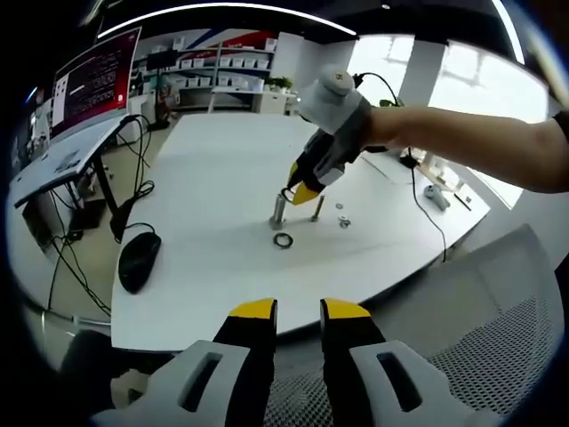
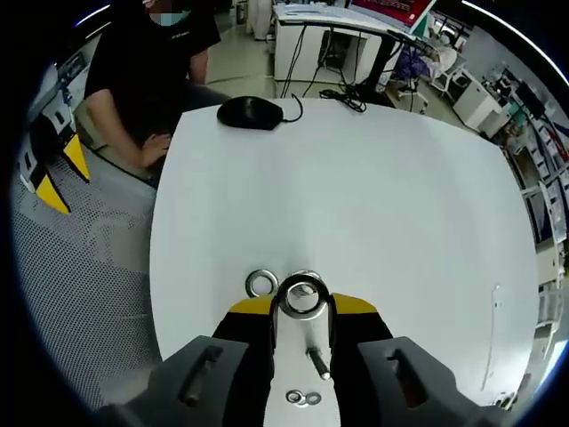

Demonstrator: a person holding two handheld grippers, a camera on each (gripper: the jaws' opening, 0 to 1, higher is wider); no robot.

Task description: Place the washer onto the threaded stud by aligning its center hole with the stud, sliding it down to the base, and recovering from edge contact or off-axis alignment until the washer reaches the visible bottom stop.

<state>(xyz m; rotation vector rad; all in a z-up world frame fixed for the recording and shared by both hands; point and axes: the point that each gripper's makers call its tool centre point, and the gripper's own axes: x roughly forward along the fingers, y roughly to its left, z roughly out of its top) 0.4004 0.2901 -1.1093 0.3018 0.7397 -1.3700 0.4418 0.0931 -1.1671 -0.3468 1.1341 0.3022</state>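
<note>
Right claw [image 2: 302, 307] grips washer [image 2: 301, 297] | left claw [image 1: 299, 310] open | monitor [image 1: 96, 82] text unreadable

Left gripper view sits back off the white table [image 1: 213, 178] edge, facing across it toward shelves. Right gripper view hovers close above the tabletop, apparently angled steeply down, facing back the opposite way. Both share the table and mouse [image 1: 140, 260].
</note>
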